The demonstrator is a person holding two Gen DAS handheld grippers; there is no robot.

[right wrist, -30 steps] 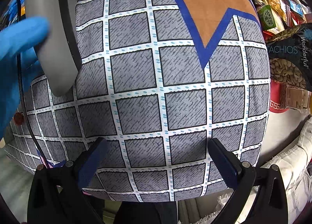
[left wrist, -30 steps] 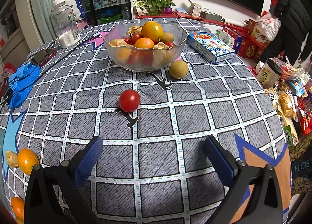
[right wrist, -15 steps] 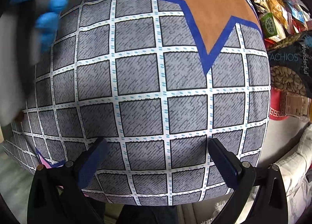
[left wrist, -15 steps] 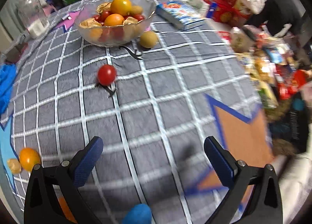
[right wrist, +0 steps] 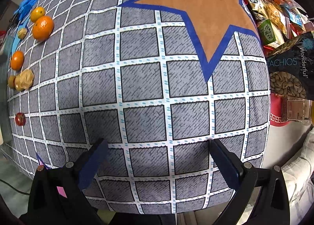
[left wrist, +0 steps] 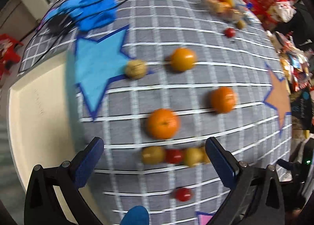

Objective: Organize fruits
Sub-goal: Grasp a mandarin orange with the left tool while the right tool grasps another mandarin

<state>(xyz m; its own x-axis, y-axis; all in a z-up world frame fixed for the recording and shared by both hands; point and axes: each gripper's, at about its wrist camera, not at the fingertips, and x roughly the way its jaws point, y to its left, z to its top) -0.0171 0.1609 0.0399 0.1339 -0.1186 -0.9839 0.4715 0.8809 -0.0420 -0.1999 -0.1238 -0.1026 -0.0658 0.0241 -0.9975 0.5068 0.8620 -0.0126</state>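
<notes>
My left gripper is open and empty above loose fruit on the grid cloth. An orange lies just beyond the fingertips, with two more oranges farther off and a walnut. A row of small yellow fruits and a cherry tomato sits between the fingers; another tomato lies nearer. The glass fruit bowl is far off, blurred. My right gripper is open and empty over bare cloth; the oranges show at its far left.
Blue gloves and a black cable lie at the far left of the table. Snack packets and a pistachio bag crowd the right edge. The table's left edge drops to the floor. An orange star patch marks the cloth.
My left gripper has swung left from the bowl side to the loose fruit near the blue star; its view is motion-blurred. The right gripper has shifted slightly; the gloved hand has left its view.
</notes>
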